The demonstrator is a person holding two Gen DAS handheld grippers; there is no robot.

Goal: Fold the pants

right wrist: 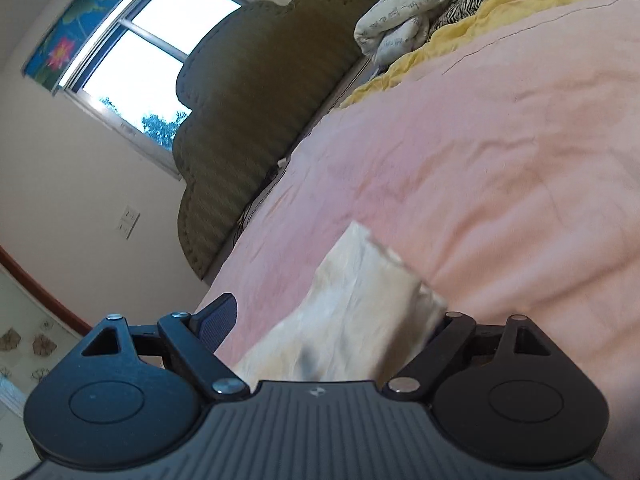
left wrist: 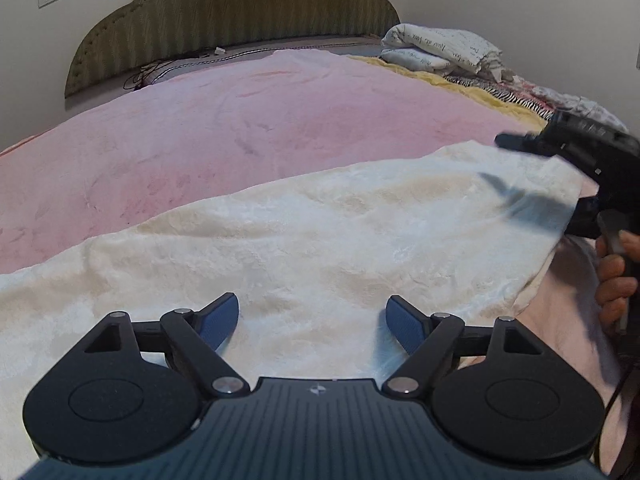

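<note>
The cream fluffy pants point(left wrist: 320, 232) lie spread across the pink blanket point(left wrist: 240, 120) on a bed. My left gripper point(left wrist: 312, 312) hovers just over the near part of the pants, open, its blue pads point(left wrist: 222, 320) wide apart with nothing between them. My right gripper point(left wrist: 500, 162) appears blurred at the right end of the pants, held by a person's hand point(left wrist: 616, 276). In the right wrist view, which is rolled sideways, an end of the pants point(right wrist: 360, 300) sits between the fingers of the right gripper point(right wrist: 316, 312). The left pad point(right wrist: 216, 324) stands clear of the cloth; the right one is hidden behind it.
A green padded headboard point(left wrist: 240, 8) stands at the far side, with cables point(left wrist: 160, 68) along its foot. A pile of printed bedding point(left wrist: 440, 48), a yellow sheet point(left wrist: 460, 84) and striped cloth lie at the far right. A window point(right wrist: 136, 52) is in the left wall.
</note>
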